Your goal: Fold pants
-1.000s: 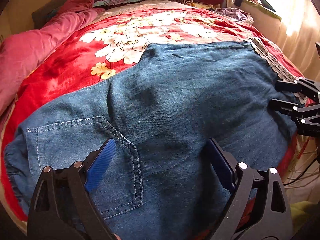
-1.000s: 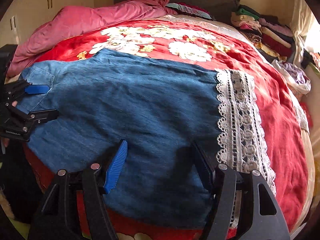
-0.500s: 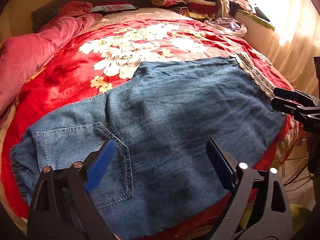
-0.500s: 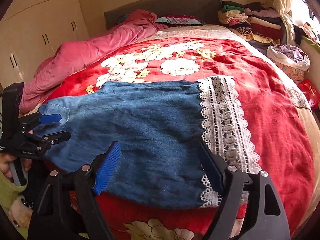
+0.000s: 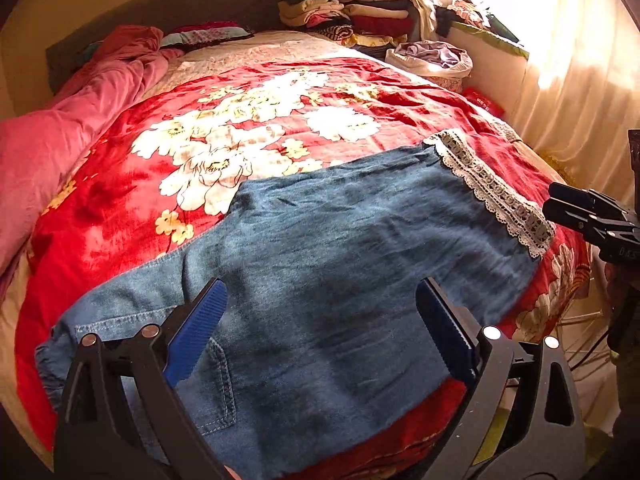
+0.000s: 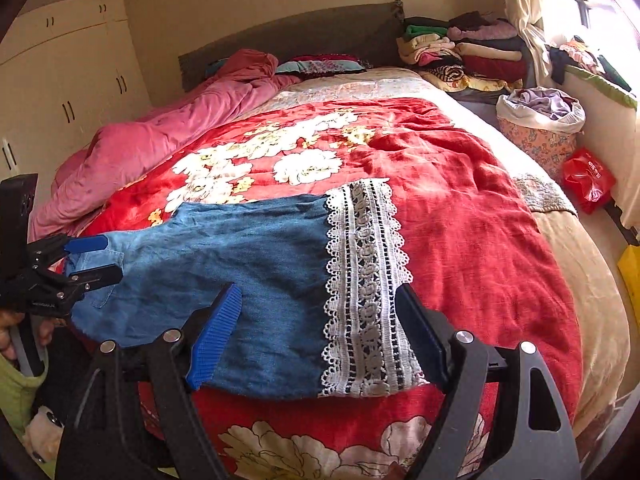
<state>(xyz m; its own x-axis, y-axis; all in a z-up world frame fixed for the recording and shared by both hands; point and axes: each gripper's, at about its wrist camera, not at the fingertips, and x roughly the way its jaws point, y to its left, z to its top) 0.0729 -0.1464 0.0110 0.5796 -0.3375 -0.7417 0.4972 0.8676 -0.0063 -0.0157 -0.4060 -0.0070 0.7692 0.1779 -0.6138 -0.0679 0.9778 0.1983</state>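
Observation:
Blue denim pants (image 5: 340, 264) with a white lace hem (image 5: 496, 196) lie flat across the near edge of the bed; they also show in the right wrist view (image 6: 240, 264), lace hem (image 6: 364, 292) to the right. My left gripper (image 5: 320, 332) is open and empty, above the waist and back-pocket end. My right gripper (image 6: 320, 336) is open and empty, above the hem end. Each gripper shows in the other's view: the right one (image 5: 560, 206) past the hem, the left one (image 6: 90, 260) over the waist corner.
A red floral bedspread (image 6: 460, 208) covers the bed. A pink duvet (image 6: 168, 136) lies bunched along the left. Folded clothes (image 6: 460, 48) are stacked at the head corner. A laundry basket (image 6: 540, 120) and red bag (image 6: 588, 176) stand right of the bed.
Both grippers have drawn back and up from the pants, so more of the bed and room shows. The pants lie as before. Both stay open.

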